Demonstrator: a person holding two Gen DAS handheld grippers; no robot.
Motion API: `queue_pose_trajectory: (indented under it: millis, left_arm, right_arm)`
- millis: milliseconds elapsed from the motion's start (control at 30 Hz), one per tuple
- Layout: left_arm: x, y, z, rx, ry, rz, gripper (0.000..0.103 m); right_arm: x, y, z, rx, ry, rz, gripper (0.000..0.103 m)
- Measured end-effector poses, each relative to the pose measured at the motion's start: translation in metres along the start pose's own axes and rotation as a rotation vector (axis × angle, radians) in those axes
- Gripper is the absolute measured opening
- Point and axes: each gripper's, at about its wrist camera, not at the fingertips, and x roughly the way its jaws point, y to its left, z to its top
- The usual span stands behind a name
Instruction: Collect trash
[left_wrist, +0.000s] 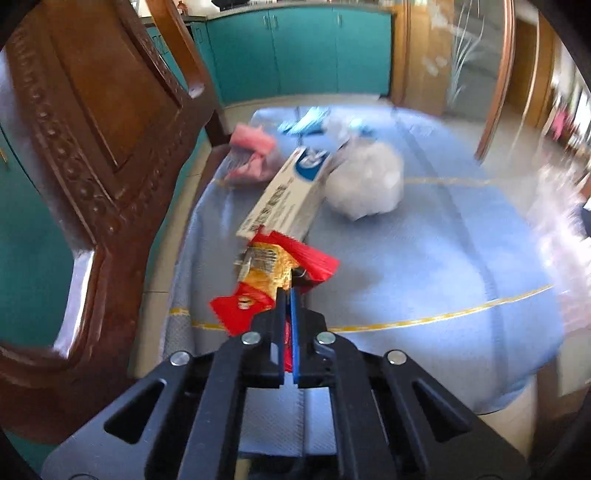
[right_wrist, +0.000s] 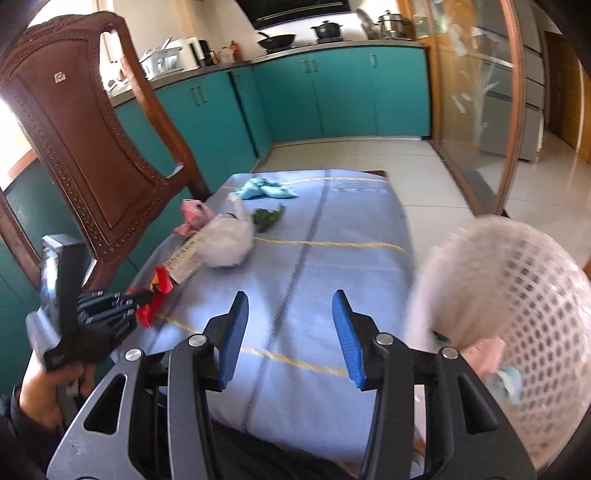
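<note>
My left gripper (left_wrist: 287, 291) is shut on a red and gold snack wrapper (left_wrist: 273, 269) and holds it above the left side of the blue-clothed table (left_wrist: 424, 266); both also show in the right wrist view, the gripper (right_wrist: 142, 293) and the wrapper (right_wrist: 157, 291). Behind it lie a white and blue carton (left_wrist: 288, 195), a crumpled white bag (left_wrist: 365, 184), pink wrappers (left_wrist: 251, 151) and blue scraps (right_wrist: 264, 190). A dark green scrap (right_wrist: 267, 216) lies further back. My right gripper (right_wrist: 290, 332) is open and empty over the near table middle.
A white mesh basket (right_wrist: 517, 314) with some trash inside stands at the table's right, close to my right gripper. A carved wooden chair (right_wrist: 85, 147) stands against the table's left edge. Teal cabinets (right_wrist: 332, 96) and a glass door (right_wrist: 480, 110) lie beyond.
</note>
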Motion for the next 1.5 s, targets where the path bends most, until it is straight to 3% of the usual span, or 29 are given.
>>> queue_pose_trajectory:
  millis: [33,100,200,300,433,467,500,600,833,1033,1500]
  left_arm:
    - [-0.007,0.001,0.0,-0.016,-0.02,-0.032,0.003]
    - [-0.028,0.0,-0.004,-0.019,-0.07,-0.053,0.003]
    - [-0.049,-0.002,-0.011,-0.021,-0.096,-0.069,0.003]
    - [-0.061,-0.001,-0.019,-0.024,-0.102,-0.07,0.003]
    - [-0.065,-0.002,-0.022,-0.022,-0.101,-0.07,0.003]
    - [-0.066,-0.002,-0.023,-0.021,-0.101,-0.07,0.003]
    - [-0.066,-0.001,-0.023,-0.022,-0.101,-0.068,0.003]
    - [-0.069,0.001,-0.022,-0.032,-0.11,-0.066,0.003]
    - [-0.069,-0.01,-0.02,-0.029,-0.135,-0.085,0.003]
    - [-0.074,-0.019,-0.02,-0.02,-0.157,-0.088,0.003]
    - [-0.078,-0.022,-0.02,-0.005,-0.168,-0.073,0.003]
  right_arm:
    - [0.011,0.008,0.009,-0.001,0.0,0.023,0.05]
    - [0.035,0.024,0.027,0.002,-0.011,0.076,0.074]
    - [0.079,0.049,0.053,-0.025,-0.01,0.103,0.082]
    - [0.126,0.065,0.067,-0.041,0.058,0.083,0.083]
    - [0.18,0.061,0.065,0.038,0.185,0.043,0.081]
    - [0.184,0.058,0.061,0.05,0.209,0.051,0.063]
    - [0.184,0.057,0.059,0.053,0.218,0.05,0.043]
    - [0.166,0.045,0.046,0.076,0.204,0.086,0.029]
    - [0.079,0.028,0.01,-0.035,0.103,0.028,0.027]
    - [0.035,0.015,-0.012,-0.078,0.049,-0.021,0.027]
    - [0.026,0.007,-0.025,-0.044,0.046,-0.01,0.027]
